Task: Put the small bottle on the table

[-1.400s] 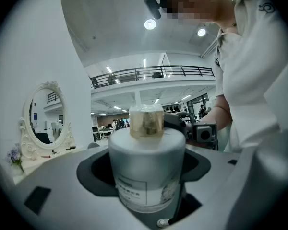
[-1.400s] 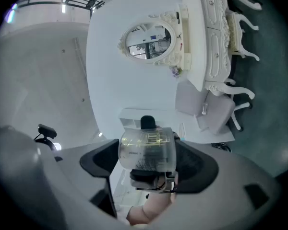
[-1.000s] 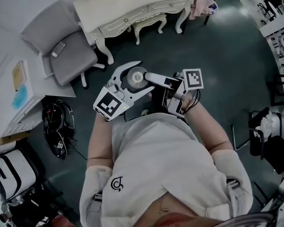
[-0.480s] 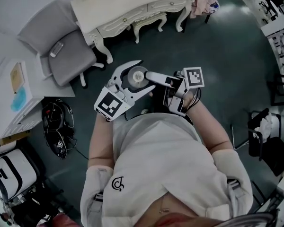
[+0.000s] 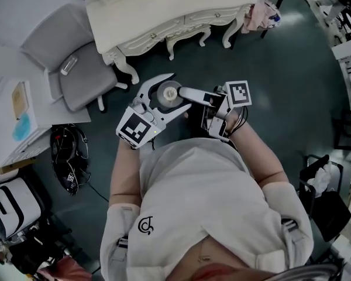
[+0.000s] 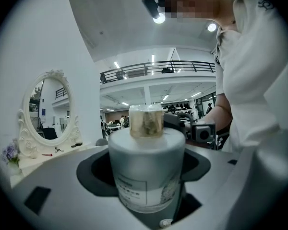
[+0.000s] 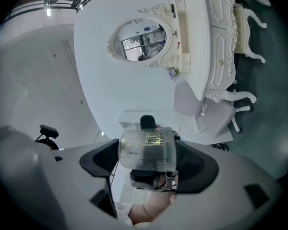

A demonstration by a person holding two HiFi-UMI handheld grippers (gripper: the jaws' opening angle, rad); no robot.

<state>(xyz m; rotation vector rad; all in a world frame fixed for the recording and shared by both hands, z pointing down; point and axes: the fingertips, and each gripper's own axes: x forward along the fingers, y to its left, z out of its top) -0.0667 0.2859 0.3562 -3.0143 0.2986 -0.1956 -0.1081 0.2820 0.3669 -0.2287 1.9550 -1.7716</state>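
The left gripper [image 5: 179, 91] is held out in front of the person's white shirt [image 5: 199, 204], and its jaws stand wide apart, closed on the sides of the small bottle [image 5: 168, 92], which sits upright between the dark pads with its gold cap [image 6: 146, 121] on top. The bottle is in the air over the dark floor, short of the white table [image 5: 164, 7] and not on it. From the right, the right gripper [image 7: 148, 162] reaches in, rolled onto its side, with its jaws also well apart and the bottle showing between them. Compared with a second ago, the two grippers and the bottle keep the same arrangement, while the table and the grey chair [image 5: 76, 69] sit lower and further right in the head view. The bottle's base is hidden behind the left gripper's jaws, the right gripper's lower jaw lies out of sight under its upper one in the head view, and it cannot be made out whether the right pads press on the bottle
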